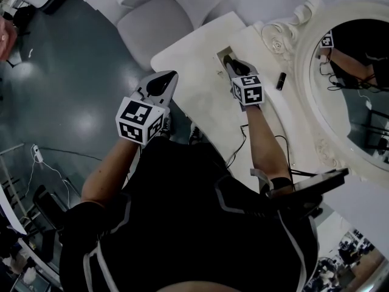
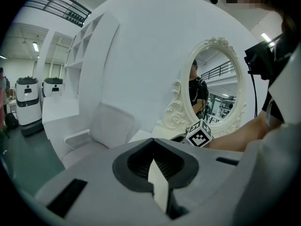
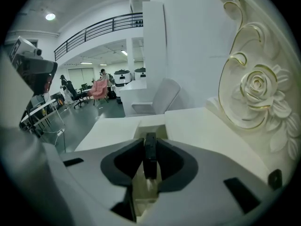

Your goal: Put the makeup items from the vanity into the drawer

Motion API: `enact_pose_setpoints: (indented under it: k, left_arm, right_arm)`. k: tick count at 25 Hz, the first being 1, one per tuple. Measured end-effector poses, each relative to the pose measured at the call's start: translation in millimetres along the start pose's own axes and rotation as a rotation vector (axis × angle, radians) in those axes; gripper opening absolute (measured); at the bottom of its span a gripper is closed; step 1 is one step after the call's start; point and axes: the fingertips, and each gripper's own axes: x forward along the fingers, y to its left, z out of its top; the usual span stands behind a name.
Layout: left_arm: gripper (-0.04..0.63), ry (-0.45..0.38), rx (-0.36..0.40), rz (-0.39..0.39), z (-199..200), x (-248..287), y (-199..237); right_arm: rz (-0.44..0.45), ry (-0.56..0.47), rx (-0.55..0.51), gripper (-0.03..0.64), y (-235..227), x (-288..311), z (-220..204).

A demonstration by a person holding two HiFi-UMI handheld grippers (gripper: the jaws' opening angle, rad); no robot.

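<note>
My right gripper hangs over the open drawer at the front of the white vanity. In the right gripper view its jaws are shut on a slim black makeup item, which points down towards the drawer opening. Another small black makeup item lies on the vanity top near the mirror frame. My left gripper hovers off the vanity's near-left edge, above the floor. Its jaws meet with nothing between them.
A white ornate oval mirror stands at the vanity's right. A pale chair sits at the far side, also visible in the left gripper view. A black cable trails over the vanity's near edge. The carved rose frame is close on the right.
</note>
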Motion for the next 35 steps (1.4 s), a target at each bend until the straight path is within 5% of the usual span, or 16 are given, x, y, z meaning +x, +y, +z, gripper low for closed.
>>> enact_pose_setpoints:
  k: [14,23,35]
  left_arm:
    - [0.003,0.002,0.003,-0.014,1,4,-3]
    - [0.003,-0.003,0.007,-0.016,3,3,-1]
    - [0.003,-0.07,0.045,-0.103,39,17,-15]
  right_arm:
    - [-0.021,0.082,-0.026,0.098,0,5,-12]
    - [-0.018,0.078,-0.017,0.167,-2,-3,-8]
    - [-0.022,-0.073,0.049,0.163,2,-75,37]
